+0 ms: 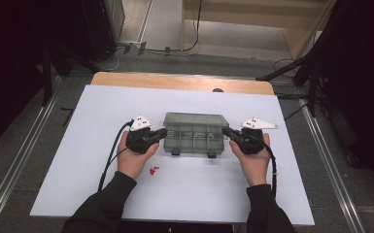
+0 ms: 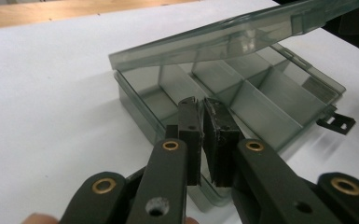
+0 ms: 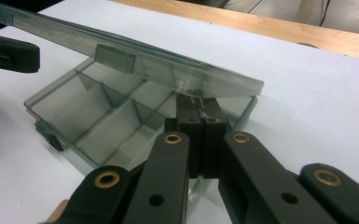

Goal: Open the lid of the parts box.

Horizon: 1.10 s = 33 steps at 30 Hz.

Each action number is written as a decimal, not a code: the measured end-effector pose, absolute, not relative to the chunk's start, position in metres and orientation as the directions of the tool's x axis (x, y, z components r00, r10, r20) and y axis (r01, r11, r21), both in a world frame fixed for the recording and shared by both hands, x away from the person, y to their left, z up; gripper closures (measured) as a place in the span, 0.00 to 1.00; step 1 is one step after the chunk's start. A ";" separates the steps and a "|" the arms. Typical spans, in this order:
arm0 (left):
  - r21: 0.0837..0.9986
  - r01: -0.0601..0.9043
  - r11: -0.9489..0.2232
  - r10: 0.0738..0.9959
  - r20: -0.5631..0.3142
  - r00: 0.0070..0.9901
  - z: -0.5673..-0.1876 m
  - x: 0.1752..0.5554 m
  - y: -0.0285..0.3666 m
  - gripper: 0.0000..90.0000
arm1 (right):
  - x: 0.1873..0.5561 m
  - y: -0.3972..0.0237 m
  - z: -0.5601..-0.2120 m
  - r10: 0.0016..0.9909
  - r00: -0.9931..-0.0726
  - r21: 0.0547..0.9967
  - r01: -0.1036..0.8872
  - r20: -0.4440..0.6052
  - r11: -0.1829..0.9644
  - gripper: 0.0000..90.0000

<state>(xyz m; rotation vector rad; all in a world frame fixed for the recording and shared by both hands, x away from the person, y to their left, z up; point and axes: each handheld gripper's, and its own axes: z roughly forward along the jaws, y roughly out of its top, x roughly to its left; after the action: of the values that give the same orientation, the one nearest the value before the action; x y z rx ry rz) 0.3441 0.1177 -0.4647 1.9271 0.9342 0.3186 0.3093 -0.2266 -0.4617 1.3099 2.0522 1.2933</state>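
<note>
Fingers first: the right gripper (image 3: pixel 199 122) has its two pads pressed flat together, tips tucked right under the lid's (image 3: pixel 135 65) short end, so it's clenched and looks to be propping the lid rather than pinching it. I can't tell if any plastic is actually caught between the pads. The left gripper (image 2: pixel 204 122) is nearly clenched too, just a thin slit between its fingers (image 2: pixel 189 133), nothing in that slit, and its tips hover over the rim at the box's (image 2: pixel 242 107) other short end.

So the box sits between the two sets of fingertips on the white sheet (image 1: pixel 184 187), lid hinged up partway, slanting above both grippers in their own views. Dividers run away from the fingertips and the compartments look empty. Two little red bits (image 1: pixel 152 170) lie near the left hand (image 1: pixel 135 160), well short of the fingers, out on the sheet.

My take on handling: thin smoky clear plastic, so light and fairly stiff, but the lid will flex and the hinge and front latches (image 1: pixel 212 155) look like the weak spots. Smooth walls probably mean slippery pads. I'd keep pushing the lid from underneath at its edge near the corner, and steady the base by its short wall with the other fingers, since an empty box this light will likely skate or tip.
</note>
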 end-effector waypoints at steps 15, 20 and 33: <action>0.832 0.487 -0.267 0.719 -0.164 0.675 -0.457 0.358 0.122 0.94 | 0.322 -0.219 -0.448 0.840 -0.513 0.874 0.474 0.175 0.107 1.00; 0.836 0.482 -0.262 0.765 -0.125 0.632 -0.461 0.360 0.121 0.63 | 0.326 -0.217 -0.449 0.840 -0.517 0.877 0.467 0.165 0.115 1.00; 0.864 0.408 -0.295 0.792 -0.018 0.611 -0.455 0.376 0.106 0.56 | 0.332 -0.218 -0.445 0.855 -0.498 0.886 0.450 0.147 0.110 1.00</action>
<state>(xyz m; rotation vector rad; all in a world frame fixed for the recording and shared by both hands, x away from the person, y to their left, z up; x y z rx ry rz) 0.3761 0.1059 -0.4547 1.9177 0.9553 0.5258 0.3319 -0.2177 -0.4455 1.2694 1.9921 1.3553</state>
